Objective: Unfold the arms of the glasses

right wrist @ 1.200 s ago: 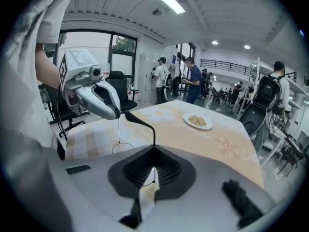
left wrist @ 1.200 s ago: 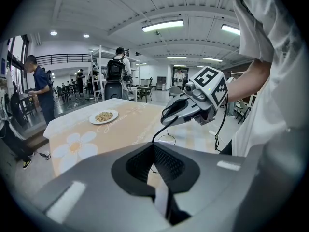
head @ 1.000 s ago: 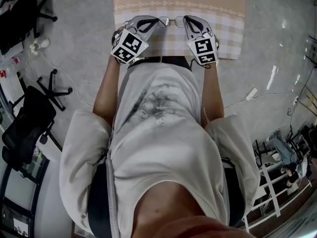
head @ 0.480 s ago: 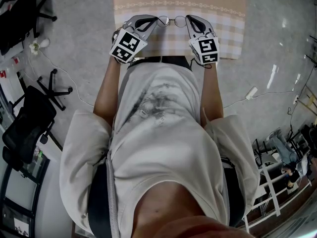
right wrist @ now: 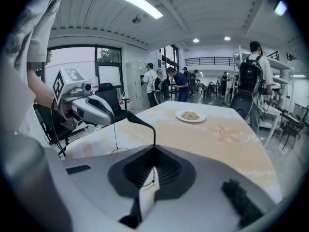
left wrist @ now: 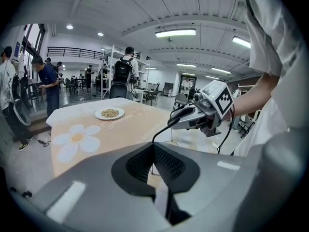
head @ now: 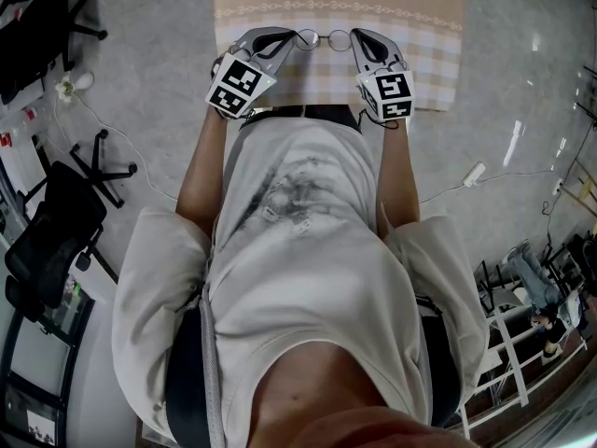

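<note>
Both claws are clamped on the glasses, held above the table near its front edge.

Head view: at the top centre of the frame the left gripper [head: 290, 37] and right gripper [head: 356, 36] point inward at each other over the checked cloth [head: 424, 59]. The glasses [head: 325, 38] hang between their tips, lenses side by side. Left gripper view: the jaws are pressed together at the lower centre on a thin dark wire of the glasses [left wrist: 154, 138]. The wire rises and bends right to the tip of the right gripper, and a plate [left wrist: 109, 113] of food sits on the table at centre left. Right gripper view: the jaws are likewise closed on a thin wire of the glasses [right wrist: 155, 137]. It climbs and curves left to the left gripper's tip, with the plate on the table at centre right.
</note>
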A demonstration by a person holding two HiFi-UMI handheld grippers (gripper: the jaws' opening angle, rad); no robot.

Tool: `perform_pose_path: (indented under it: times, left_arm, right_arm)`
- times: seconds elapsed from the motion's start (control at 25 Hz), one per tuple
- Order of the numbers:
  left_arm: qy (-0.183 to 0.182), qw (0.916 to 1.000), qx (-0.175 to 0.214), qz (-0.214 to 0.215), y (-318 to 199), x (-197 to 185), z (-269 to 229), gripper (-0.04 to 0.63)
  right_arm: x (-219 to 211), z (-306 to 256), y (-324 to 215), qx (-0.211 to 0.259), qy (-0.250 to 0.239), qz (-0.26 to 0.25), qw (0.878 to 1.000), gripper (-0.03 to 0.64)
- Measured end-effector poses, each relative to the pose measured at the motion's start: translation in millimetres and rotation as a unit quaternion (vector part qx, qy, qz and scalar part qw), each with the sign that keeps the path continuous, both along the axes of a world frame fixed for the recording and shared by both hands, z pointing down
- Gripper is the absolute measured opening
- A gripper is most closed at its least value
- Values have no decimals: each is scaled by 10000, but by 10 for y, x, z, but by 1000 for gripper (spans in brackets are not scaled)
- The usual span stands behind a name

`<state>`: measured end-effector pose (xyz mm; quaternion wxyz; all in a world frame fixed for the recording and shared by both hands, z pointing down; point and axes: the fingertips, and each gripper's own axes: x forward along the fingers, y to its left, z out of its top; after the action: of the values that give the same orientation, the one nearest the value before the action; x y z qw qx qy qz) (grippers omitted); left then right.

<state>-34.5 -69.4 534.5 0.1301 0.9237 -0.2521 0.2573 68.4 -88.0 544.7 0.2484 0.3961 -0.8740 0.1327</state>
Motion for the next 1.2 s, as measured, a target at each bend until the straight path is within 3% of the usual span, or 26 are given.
perform_pose_path:
  times: [0.24, 1.2]
  left_arm:
    - [26, 10000, 23, 40, 3, 151, -79, 9]
    - [69, 10000, 12, 27, 0, 21, -8, 9]
  right_arm:
    - [101, -97, -1, 68, 17, -21, 10000, 14]
    - [-22, -9, 4, 41, 49, -12, 10000, 14]
